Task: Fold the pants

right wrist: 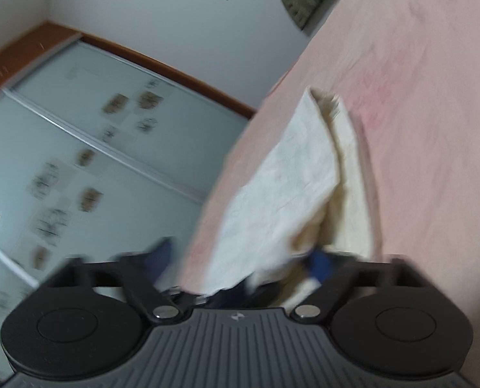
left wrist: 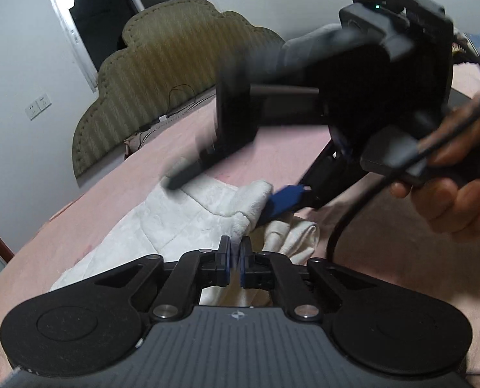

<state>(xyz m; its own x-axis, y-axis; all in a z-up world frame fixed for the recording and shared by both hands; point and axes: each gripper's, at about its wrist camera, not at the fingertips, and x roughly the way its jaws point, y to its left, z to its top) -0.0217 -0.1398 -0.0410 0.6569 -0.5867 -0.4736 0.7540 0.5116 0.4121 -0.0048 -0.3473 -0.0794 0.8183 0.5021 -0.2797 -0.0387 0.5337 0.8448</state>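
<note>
The white pants (left wrist: pixel 188 213) lie stretched out on a pink bedsheet (left wrist: pixel 272 142), and both grippers are at their near end. In the left wrist view the left gripper (left wrist: pixel 235 260) has its two blue-padded jaws drawn almost together, with only a thin sliver of white cloth showing in the slit between them; they pinch a fold of the pants right at their tips. Beyond those jaws the fabric runs away and to the left, flat and quilted-looking, toward a padded olive headboard (left wrist: pixel 162 74).

Just ahead and to the right of the left jaws, the right gripper (left wrist: pixel 236 197) comes in from the upper right, held by a hand (left wrist: pixel 450 190) with a black cable trailing under it. One blue-padded finger (left wrist: pixel 282 205) lies against a bunched ridge of cloth; the other finger is a dark blur over the flat part of the pants.

In the right wrist view the picture is smeared (fine detail is lost), and the pants (right wrist: pixel 282 194) rise from between the jaws and reach away up the bed as a long doubled strip. Cloth fills the gap between the right gripper's (right wrist: pixel 240 265) blue pads, but whether the pads press on it I cannot tell. To the left of these jaws, past the bed's edge, stands a pale sliding wardrobe (right wrist: pixel 94 148). No container shows in either view.
</note>
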